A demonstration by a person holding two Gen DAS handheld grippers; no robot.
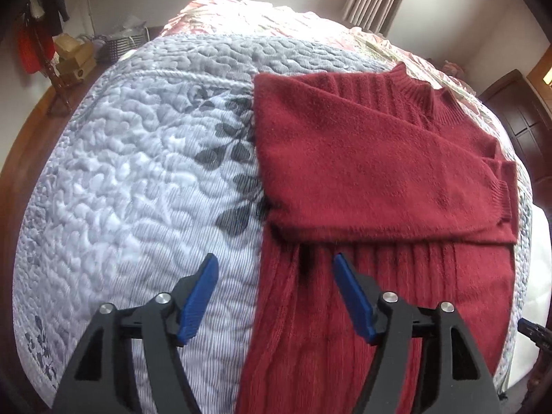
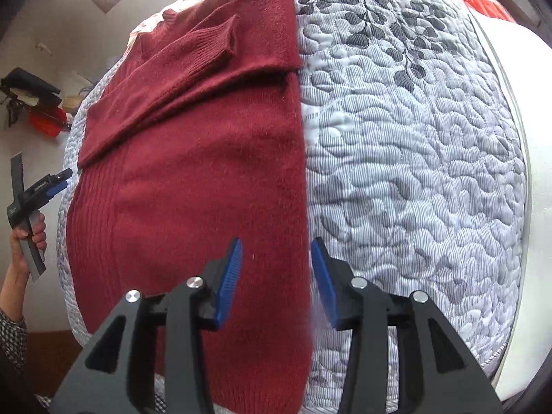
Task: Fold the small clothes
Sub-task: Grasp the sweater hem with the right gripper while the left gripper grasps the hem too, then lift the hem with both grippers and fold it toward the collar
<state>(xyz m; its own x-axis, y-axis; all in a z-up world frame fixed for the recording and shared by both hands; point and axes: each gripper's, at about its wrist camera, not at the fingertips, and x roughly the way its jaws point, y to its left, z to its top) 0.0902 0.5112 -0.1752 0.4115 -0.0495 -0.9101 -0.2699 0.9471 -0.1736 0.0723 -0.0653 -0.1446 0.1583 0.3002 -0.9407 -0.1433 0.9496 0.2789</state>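
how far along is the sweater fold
Partly done. The red sweater lies flat on the quilt, both sleeves already folded across the chest, one cuff lying on top. Nothing is in hand: the left gripper and right gripper hover over the lower side edges, jaws open. Left: probably folding the hem up toward the collar.

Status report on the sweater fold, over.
Left hand-held gripper open, right hand-held gripper open, both empty. Red sweater flat on quilt, sleeves folded across. Nothing in the way.
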